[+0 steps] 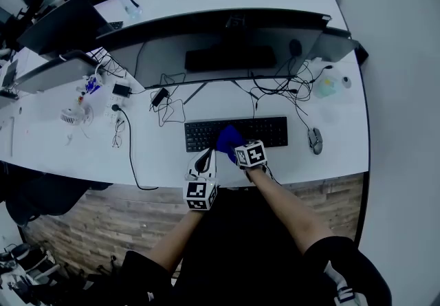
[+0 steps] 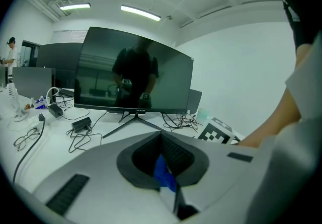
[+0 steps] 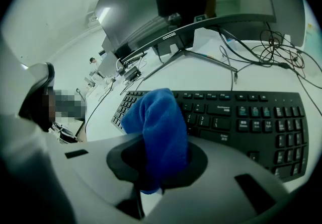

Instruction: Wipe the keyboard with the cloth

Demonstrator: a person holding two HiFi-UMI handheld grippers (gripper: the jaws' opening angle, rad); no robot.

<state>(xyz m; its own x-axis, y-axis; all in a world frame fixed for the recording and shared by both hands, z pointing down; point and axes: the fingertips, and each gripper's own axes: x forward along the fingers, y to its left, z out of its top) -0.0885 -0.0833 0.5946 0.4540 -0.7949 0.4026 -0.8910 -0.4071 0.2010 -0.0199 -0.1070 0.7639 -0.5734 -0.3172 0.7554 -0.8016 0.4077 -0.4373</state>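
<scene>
Lowest in frame, at the tabletop (image 1: 158, 160) edge: left gripper (image 1: 205, 159), fingers together with a sliver of blue between, likely parked clear of the wiping. Just above, right gripper (image 1: 238, 149), fingers clamped on the bunched cloth (image 1: 229, 138), set on the keyboard (image 1: 275, 131) mid-left, presumably ready to sweep the keys. Beyond, the monitor (image 1: 227, 23).

Head view overhead; tool views low, facing shared monitor (image 1: 220, 23).
</scene>
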